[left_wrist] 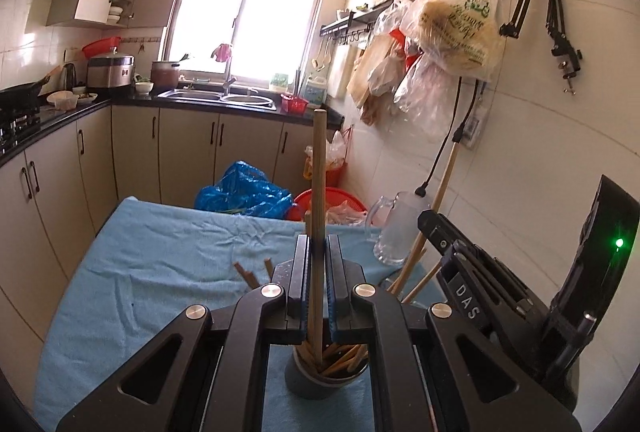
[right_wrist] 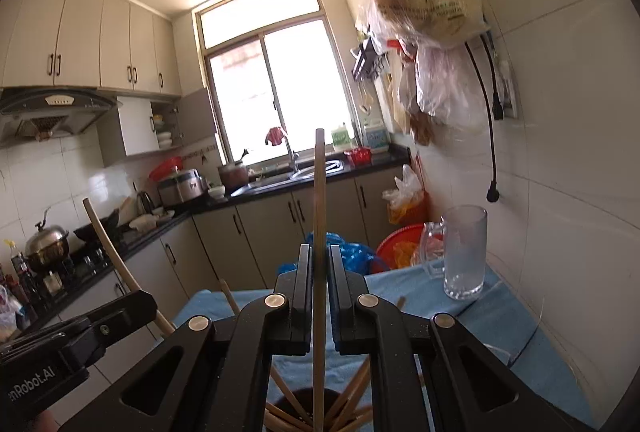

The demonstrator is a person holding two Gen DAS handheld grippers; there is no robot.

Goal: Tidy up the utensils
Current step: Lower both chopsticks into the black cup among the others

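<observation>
In the left wrist view, two loose chopsticks lie on the blue cloth of the table, left of the left gripper. That gripper's jaws are clenched on a single pale wooden chopstick, straight, round and light tan, standing nearly upright with its lower end down in the dark cup full of more chopsticks. To the right a clear glass mug stands on the cloth near the tiled wall.

In the right wrist view, the other gripper's chopstick rises at far left. The right gripper is likewise closed tight on its own upright wooden chopstick, whose foot reaches into the dark holder of fanned-out sticks below. The glass mug stands at right.
</observation>
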